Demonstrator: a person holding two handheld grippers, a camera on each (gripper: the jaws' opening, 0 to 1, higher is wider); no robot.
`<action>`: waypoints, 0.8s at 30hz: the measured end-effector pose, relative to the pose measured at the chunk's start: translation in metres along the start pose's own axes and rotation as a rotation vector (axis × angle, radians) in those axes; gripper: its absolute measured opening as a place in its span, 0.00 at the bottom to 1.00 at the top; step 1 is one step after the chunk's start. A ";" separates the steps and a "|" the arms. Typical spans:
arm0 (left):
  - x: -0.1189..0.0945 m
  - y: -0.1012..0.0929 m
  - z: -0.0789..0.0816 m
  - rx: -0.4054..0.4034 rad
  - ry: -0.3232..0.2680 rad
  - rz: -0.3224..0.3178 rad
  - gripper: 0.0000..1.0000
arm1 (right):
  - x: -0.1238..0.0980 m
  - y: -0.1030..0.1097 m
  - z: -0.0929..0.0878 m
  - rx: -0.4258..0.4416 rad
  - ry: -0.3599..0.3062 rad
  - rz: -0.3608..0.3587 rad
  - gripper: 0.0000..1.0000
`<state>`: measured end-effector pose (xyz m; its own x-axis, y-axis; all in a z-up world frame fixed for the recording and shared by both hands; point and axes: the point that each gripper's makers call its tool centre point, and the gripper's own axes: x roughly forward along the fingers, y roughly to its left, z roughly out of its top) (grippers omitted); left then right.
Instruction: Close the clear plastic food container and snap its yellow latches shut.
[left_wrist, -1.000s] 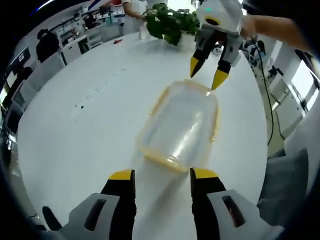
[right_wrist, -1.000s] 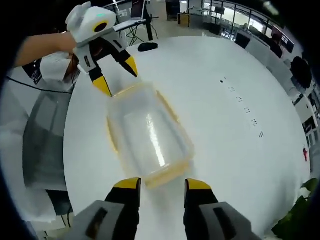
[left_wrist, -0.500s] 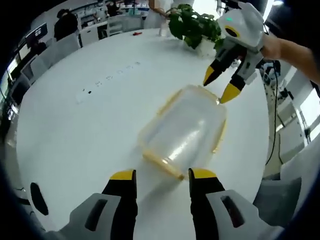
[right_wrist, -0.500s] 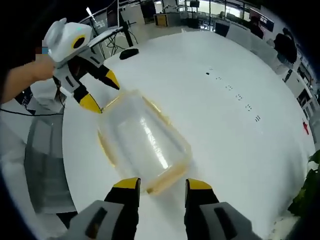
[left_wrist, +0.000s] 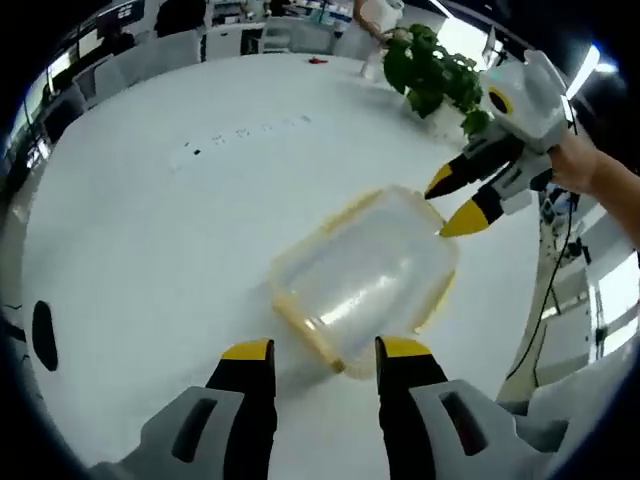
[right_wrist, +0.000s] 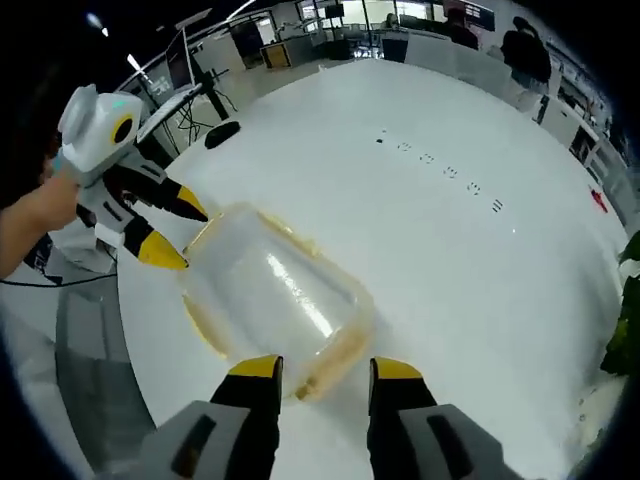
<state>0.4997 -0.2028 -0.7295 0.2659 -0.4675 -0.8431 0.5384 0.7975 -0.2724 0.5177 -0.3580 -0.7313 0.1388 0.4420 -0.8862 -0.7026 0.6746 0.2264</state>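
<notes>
The clear plastic food container (left_wrist: 362, 278) lies on the white table (left_wrist: 150, 230), lid already seated, with yellow latches (left_wrist: 311, 332) along its edges; it sits between your two grippers. Largest to smallest: the table carries the container, a potted plant (left_wrist: 432, 72) at the far edge, and a small dark object (right_wrist: 222, 132) near the stands.

Your left gripper (left_wrist: 318, 352) has its jaws spread, straddling the near short end of the container without gripping it. Your right gripper (right_wrist: 318, 370) stands the same way at the opposite short end, jaws apart and empty; in the left gripper view it appears as yellow-tipped fingers (left_wrist: 466, 218) touching or just above the far corner.

Risk, as a judgement: the container is light and unrestrained on a smooth surface, so pressing one latch without bracing the other end could slide or tip it; a tip landing on the lid instead of the latch could flex the lid.

Contents: through the clear walls the container looks empty, though glare hides part of the interior.
</notes>
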 end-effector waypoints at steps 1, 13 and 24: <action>0.000 -0.001 0.000 -0.015 -0.003 -0.004 0.37 | 0.000 0.000 0.000 0.005 0.000 -0.001 0.32; 0.007 -0.009 -0.001 -0.087 -0.014 -0.029 0.36 | 0.005 0.001 0.004 0.123 -0.045 0.011 0.33; 0.009 -0.010 0.001 -0.085 -0.017 -0.038 0.35 | 0.008 0.006 0.003 0.228 -0.069 0.066 0.34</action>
<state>0.4980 -0.2154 -0.7342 0.2606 -0.5043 -0.8232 0.4789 0.8079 -0.3434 0.5163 -0.3484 -0.7362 0.1504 0.5232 -0.8388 -0.5368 0.7557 0.3751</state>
